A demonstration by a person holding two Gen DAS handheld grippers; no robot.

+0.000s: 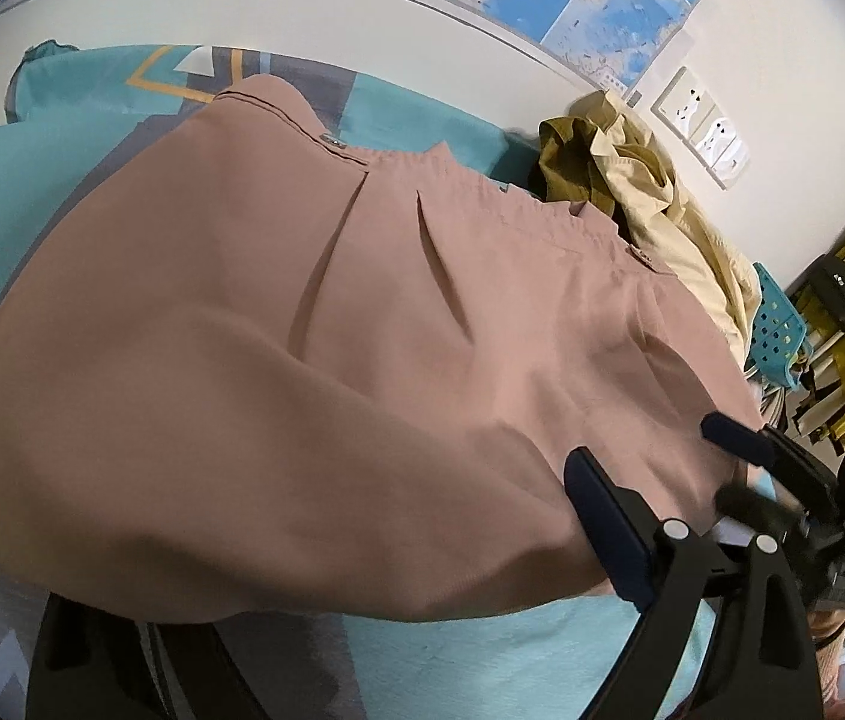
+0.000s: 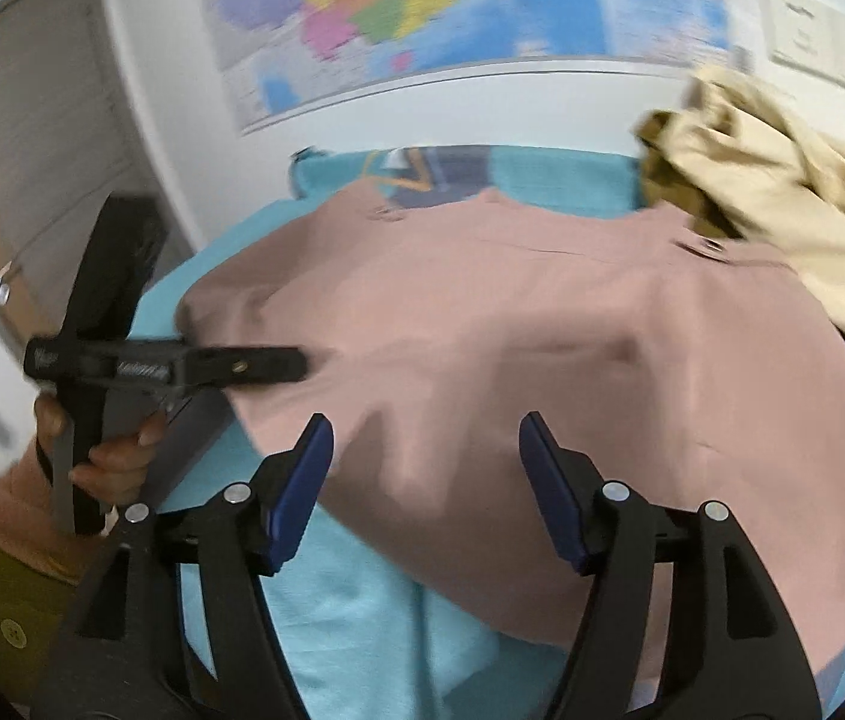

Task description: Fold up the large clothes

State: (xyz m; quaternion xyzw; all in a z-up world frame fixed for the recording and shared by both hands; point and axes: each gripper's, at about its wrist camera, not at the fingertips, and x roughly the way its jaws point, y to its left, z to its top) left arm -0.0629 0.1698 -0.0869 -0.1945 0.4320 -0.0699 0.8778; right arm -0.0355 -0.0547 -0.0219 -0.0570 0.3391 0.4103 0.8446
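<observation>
1. The pink pleated garment [image 2: 542, 330] lies spread flat on a teal patterned bedsheet [image 2: 362, 630], waistband toward the wall.
2. The right gripper [image 2: 422, 480] hovers over the near hem, fingers spread apart and holding nothing.
3. The left gripper [image 2: 278, 363] reaches in sideways at the garment's left edge; I cannot tell whether it is parted or pressed together.
4. A crumpled beige and olive clothes pile [image 1: 632, 180] overlaps the waistband's right end.
</observation>
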